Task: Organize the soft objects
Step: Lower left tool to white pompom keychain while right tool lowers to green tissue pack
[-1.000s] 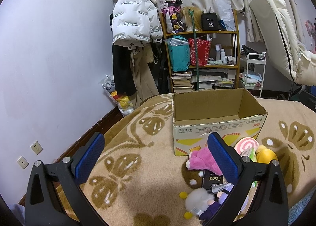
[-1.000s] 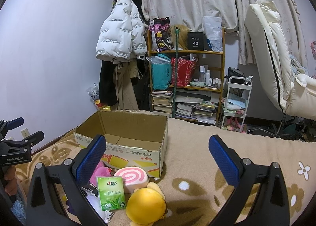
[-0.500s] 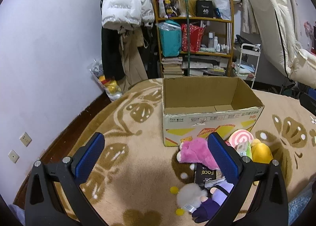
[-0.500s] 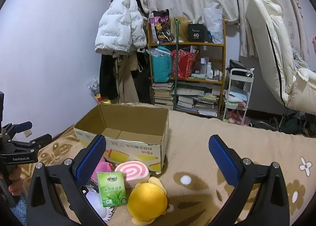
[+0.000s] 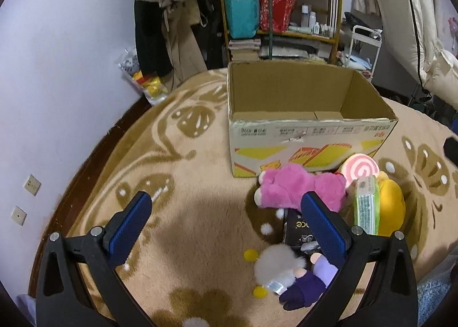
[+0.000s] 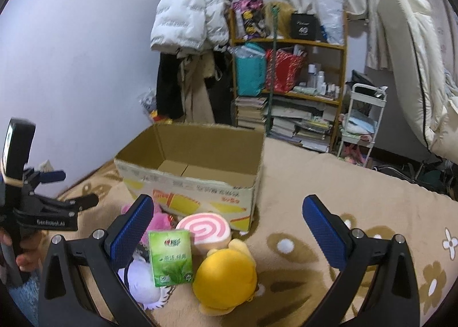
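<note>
Left hand-held gripper [image 5: 226,219] gapes above fluffy pink plush [image 5: 297,188].

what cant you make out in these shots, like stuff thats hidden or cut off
- Black packet, left wrist view: its lettering is partly covered by the left tongs and the pink plush toy.
- Open brown cardboard box, both views: the near wall hides most of its floor.
- White fluffy toy, right wrist view: mostly behind the right tongs and the green tissue pack.
- Yellow round plush, right wrist view: faces away, no face visible.
</note>
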